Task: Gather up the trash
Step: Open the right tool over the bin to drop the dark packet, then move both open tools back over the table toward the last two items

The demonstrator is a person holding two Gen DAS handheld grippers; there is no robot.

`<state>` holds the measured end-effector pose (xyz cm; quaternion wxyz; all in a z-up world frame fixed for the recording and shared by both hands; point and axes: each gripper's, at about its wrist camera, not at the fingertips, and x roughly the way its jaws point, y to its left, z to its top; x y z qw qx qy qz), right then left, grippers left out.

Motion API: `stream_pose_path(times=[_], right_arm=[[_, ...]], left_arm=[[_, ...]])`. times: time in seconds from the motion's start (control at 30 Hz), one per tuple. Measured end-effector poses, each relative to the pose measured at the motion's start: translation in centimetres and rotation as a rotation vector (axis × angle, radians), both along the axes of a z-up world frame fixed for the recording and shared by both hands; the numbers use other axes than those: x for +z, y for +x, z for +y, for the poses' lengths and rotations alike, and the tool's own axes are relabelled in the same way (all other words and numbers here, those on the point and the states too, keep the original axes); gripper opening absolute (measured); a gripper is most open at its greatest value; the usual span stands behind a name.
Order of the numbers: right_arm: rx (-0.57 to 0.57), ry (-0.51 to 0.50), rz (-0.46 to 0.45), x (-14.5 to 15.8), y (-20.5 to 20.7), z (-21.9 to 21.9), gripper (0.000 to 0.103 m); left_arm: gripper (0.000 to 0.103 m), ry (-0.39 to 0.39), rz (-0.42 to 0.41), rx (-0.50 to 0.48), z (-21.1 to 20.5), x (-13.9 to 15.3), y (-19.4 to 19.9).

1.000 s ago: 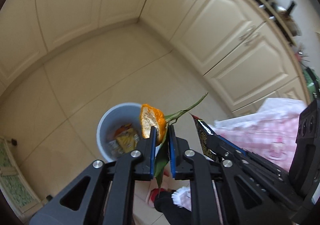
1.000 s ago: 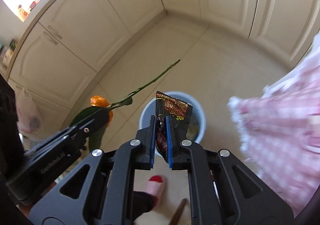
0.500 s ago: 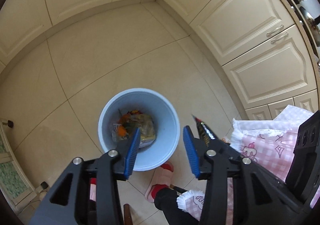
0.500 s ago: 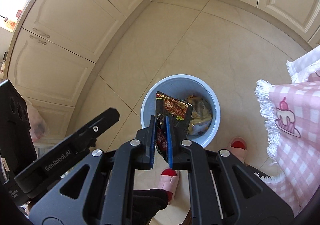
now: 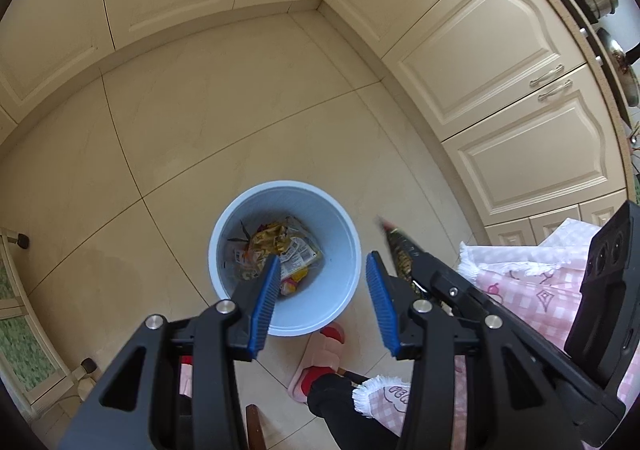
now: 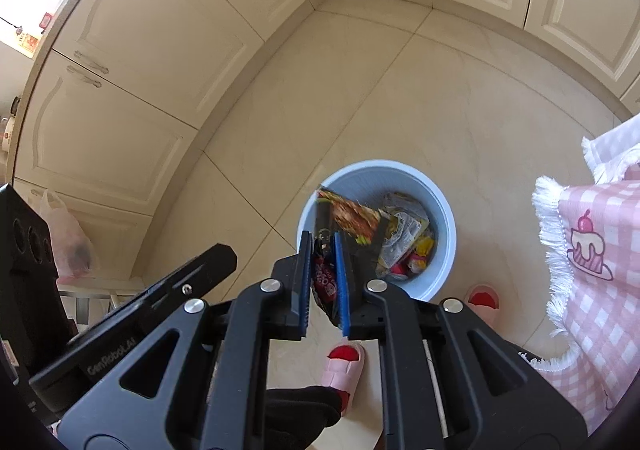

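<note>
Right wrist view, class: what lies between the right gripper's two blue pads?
A dark snack wrapper is pinched between the pads of the right gripper, its top sticking out over the blue bin. The right wrist view shows it plainly.

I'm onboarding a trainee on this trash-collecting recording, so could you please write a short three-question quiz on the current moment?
1. True or false: the left gripper is clamped on a piece of trash.
2. What does the right gripper hold?
A. a dark snack wrapper
B. a pink slipper
C. a steel pot
3. Fill in: the wrapper hangs above the rim of the light blue ____ on the floor.

Key
1. False: its jaws stand apart with nothing between them.
2. A: the jaws pinch the dark snack wrapper.
3. Bin: the bin already contains several crumpled wrappers.
</note>
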<state>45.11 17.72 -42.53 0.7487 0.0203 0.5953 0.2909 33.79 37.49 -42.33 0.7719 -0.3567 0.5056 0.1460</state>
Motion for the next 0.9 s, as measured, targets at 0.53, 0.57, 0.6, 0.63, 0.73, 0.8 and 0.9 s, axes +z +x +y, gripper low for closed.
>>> stream_pose_path(times=[0.53, 0.57, 0.6, 0.63, 0.73, 0.8, 0.9], right_arm=[[-0.01, 0.051, -0.152, 9.3, -4.0, -2.2, 0.013], [-0.013, 0.054, -0.166, 10.1, -4.4, -2.6, 0.013], [-0.018, 0.06, -0.178, 10.6, -4.7, -3.0, 0.013], [-0.026, 0.068, -0.194, 11.6, -5.2, -3.8, 0.013], [-0.048, 0.089, -0.254, 14.6, -6.6, -6.1, 0.013], [-0.073, 0.099, -0.314, 17.1, -7.6, -8.6, 0.013], [-0.132, 0.111, -0.405, 20.7, -8.9, -13.0, 0.014]], left_arm=[[0.044, 0.038, -0.146, -0.031, -3.1, 9.3, -3.7], [0.044, 0.043, -0.157, -0.036, -3.3, 10.0, -3.8], [0.044, 0.051, -0.172, -0.044, -3.9, 11.0, -4.1], [0.045, 0.059, -0.189, -0.052, -4.5, 12.0, -4.4], [0.046, 0.079, -0.236, -0.079, -6.3, 14.7, -4.9], [0.047, 0.097, -0.276, -0.109, -8.2, 17.0, -5.2], [0.047, 0.124, -0.333, -0.171, -11.8, 20.3, -5.2]])
